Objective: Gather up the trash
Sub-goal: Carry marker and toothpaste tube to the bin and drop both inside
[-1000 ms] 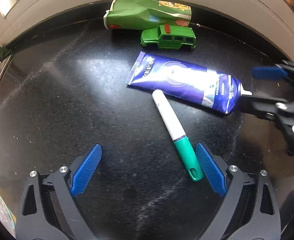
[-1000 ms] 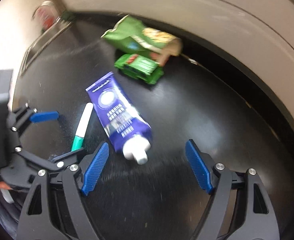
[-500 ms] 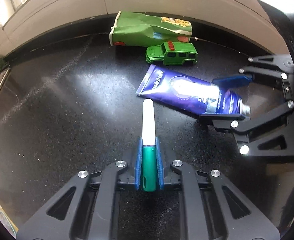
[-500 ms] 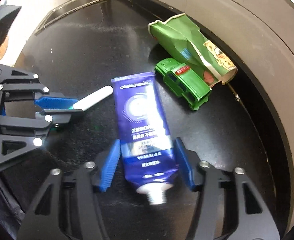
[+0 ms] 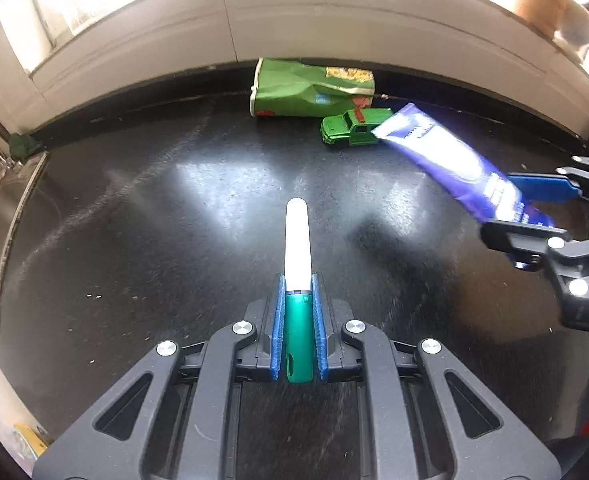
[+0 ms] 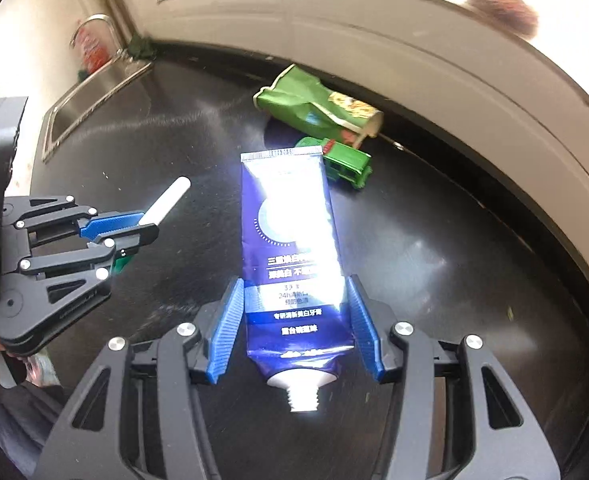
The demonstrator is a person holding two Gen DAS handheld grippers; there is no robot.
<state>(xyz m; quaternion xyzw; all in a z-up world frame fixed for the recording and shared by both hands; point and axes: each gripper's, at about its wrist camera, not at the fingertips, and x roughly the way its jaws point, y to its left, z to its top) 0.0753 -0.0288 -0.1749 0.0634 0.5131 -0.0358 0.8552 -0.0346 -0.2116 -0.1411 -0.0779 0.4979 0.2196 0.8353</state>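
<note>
My left gripper (image 5: 298, 328) is shut on a white marker with a green cap (image 5: 297, 248) and holds it above the black counter; it also shows in the right wrist view (image 6: 166, 200). My right gripper (image 6: 294, 328) is shut on a purple toothpaste tube (image 6: 290, 240), lifted off the counter with its crimped end forward; the tube also shows in the left wrist view (image 5: 454, 160). A crumpled green snack bag (image 5: 310, 88) lies by the back wall, also in the right wrist view (image 6: 314, 108).
A green toy truck (image 5: 352, 126) stands in front of the bag, also in the right wrist view (image 6: 346, 160). A steel sink (image 6: 90, 100) is at the left end of the black counter (image 5: 134, 240). A pale wall ledge runs behind.
My left gripper closed on the marker and raised it. My right gripper closed on the toothpaste tube and lifted it off the counter.
</note>
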